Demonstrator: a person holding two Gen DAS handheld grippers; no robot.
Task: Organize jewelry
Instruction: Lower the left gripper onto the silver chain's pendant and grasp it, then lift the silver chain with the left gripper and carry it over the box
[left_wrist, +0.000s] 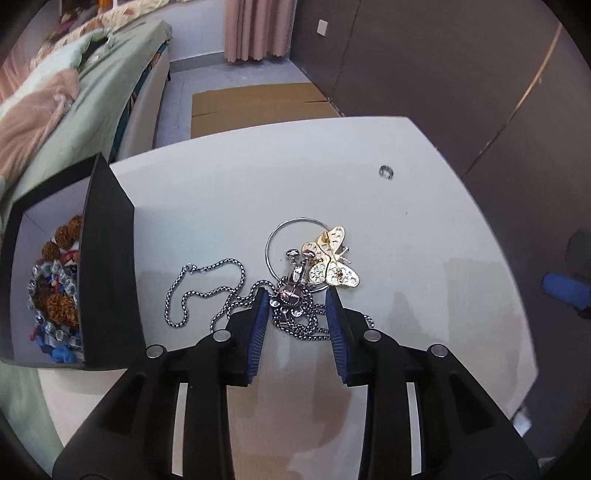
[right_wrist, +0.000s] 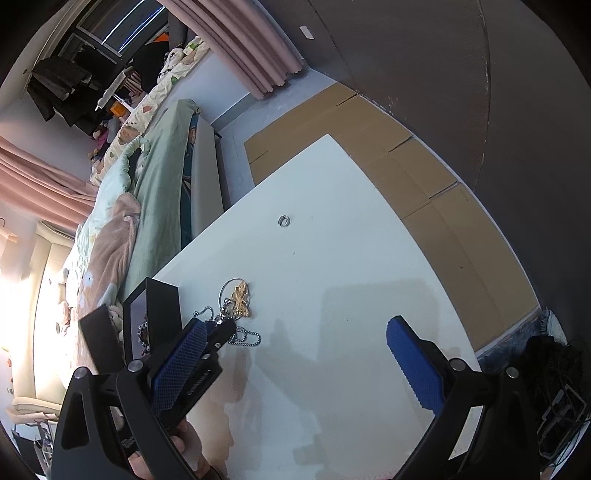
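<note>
Left tongs straddle, jaws apart, the tangled silver box-link chain on the white table; closing risks dragging the gold butterfly brooch along. Right tongs hover agape, holding nothing.

A white tabletop stands beside a green-covered bed, flattened cardboard and pink curtains beyond.
</note>
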